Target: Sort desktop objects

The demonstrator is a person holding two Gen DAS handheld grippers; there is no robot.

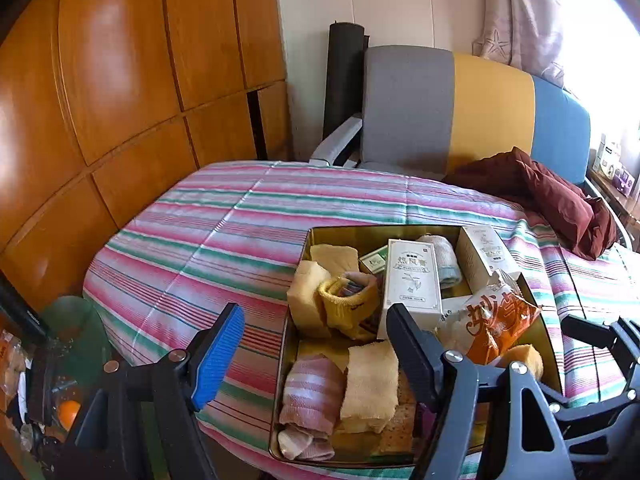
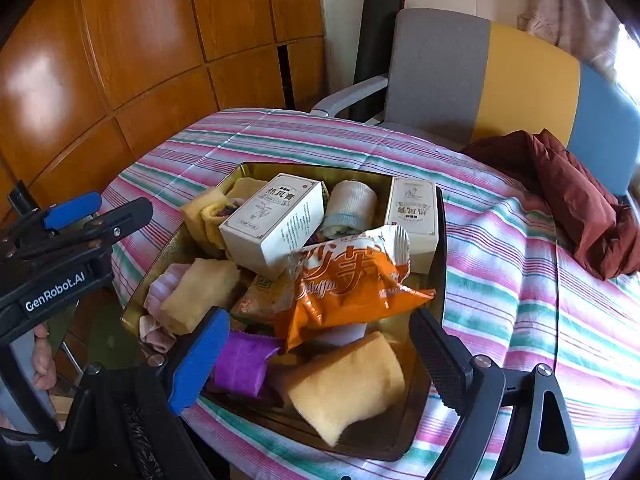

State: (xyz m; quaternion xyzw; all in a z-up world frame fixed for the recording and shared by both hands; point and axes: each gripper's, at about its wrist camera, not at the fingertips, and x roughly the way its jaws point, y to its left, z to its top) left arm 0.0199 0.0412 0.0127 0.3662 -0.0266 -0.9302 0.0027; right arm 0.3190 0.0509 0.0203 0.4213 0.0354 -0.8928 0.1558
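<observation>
- On the striped cloth (image 1: 224,232) over the table sits one gold tin tray (image 2: 440,240), and all the sorted things I can see lie inside it.
- My left gripper (image 1: 316,352) hangs over the tray's near left corner, its jaws wide apart with nothing between them.
- My right gripper (image 2: 320,364) hovers over the tray's near edge, jaws likewise spread and empty; no pad presses on anything.
- Two white cartons (image 2: 276,220) with printed lettering: one tilted mid-tray, one upright against the far right wall.
- One orange snack bag (image 2: 352,280) lies crumpled on top of the pile.
- Yellow folded cloths (image 2: 348,384): I count at least four, though some are half buried.
- One pink striped roll (image 1: 312,392), one pale rolled bandage-like cloth (image 2: 352,208), one purple packet (image 2: 244,360).
- A small yellow knitted pouch (image 1: 348,308) and a green packet (image 1: 374,258) are mostly hidden.
- My left gripper's finger covers part of the tray's middle.
</observation>
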